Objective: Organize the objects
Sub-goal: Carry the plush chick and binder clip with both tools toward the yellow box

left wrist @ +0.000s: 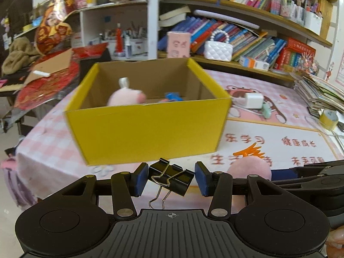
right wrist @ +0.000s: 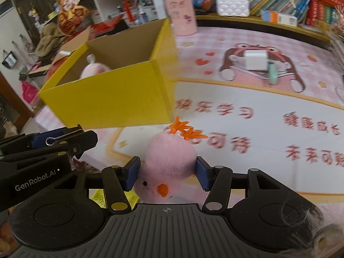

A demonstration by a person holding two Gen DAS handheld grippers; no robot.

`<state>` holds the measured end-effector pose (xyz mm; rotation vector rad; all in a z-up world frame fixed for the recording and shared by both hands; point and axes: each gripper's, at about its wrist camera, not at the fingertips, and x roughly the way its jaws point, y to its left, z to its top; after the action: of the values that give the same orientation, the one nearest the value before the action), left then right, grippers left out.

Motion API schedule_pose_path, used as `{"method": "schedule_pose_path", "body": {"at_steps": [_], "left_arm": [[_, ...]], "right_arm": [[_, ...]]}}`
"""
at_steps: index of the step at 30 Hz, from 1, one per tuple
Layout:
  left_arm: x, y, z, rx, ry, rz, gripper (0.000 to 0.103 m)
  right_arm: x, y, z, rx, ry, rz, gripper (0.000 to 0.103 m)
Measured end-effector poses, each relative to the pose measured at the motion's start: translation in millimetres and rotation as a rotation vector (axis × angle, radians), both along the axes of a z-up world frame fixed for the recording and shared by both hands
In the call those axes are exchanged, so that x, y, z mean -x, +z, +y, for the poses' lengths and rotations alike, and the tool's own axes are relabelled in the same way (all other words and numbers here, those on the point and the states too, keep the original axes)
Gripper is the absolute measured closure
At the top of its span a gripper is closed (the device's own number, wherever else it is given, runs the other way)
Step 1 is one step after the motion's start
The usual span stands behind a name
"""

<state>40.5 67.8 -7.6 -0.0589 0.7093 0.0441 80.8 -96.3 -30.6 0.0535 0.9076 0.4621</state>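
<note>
Cardboard, yellow outside and plain brown within, makes up the open-topped box (left wrist: 148, 126) standing at the left of the pink checked worktop (left wrist: 268, 137); it is evidently the collecting point, since a pale pink plush toy (left wrist: 126, 97) already lies inside it next to a small blue item (left wrist: 173, 96) too blurred to name. Just short of the box's near wall, the left gripper (left wrist: 171, 179) has its blue-padded jaws clamped on a black metal binder clip (left wrist: 172, 177) with silver wire handles. The clip is carried clear of the worktop and facing the box, which suggests it is meant to go in. Beside it to the right, the right gripper (right wrist: 168, 173) has its jaws pressed into the soft sides of a round pink plush chick (right wrist: 169, 161) with an orange beak and orange plastic feet. The fabric gives under the pads, so the hold looks firm, and the toy rides above the printed mat, near the box's front right corner. Both loads sit close together and level with each other, as if to be dropped in as a pair. Further right and well apart, a white plug-shaped charger block (right wrist: 255, 59) and a mint-green stick-like object (right wrist: 272, 73) lie touching on the mat's cartoon print, not yet gathered. A yellow tape roll (left wrist: 328, 118) rests at the far right edge, by a stack of papers.
</note>
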Motion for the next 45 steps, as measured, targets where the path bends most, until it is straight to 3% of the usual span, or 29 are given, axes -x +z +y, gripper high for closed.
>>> {"method": "schedule_pose_path", "body": {"at_steps": [11,18,23,28,34,45], "left_arm": [[41,12,46,-0.027,0.063,-0.058,0.057],[48,25,62,-0.026,0.087,-0.122,0.057],[37,35,70,-0.019,0.108,-0.171,0.057],[25,48,73,-0.024,0.121,-0.226,0.057],[-4,51,72,-0.022,0.127,-0.242,0.057],[-64,36,61,-0.043,0.159,-0.211,0.057]], "right_arm": [[31,8,49,-0.024,0.052,-0.051,0.051],[39,21,68,-0.002,0.084,-0.115,0.051],[31,34,71,0.003,0.079,-0.161,0.051],[12,56,69,0.001,0.059,-0.263,0.051],[-22,75,67,0.007,0.033,-0.36,0.051],[-80,63,80,0.102,0.142,-0.423,0.051]]}}
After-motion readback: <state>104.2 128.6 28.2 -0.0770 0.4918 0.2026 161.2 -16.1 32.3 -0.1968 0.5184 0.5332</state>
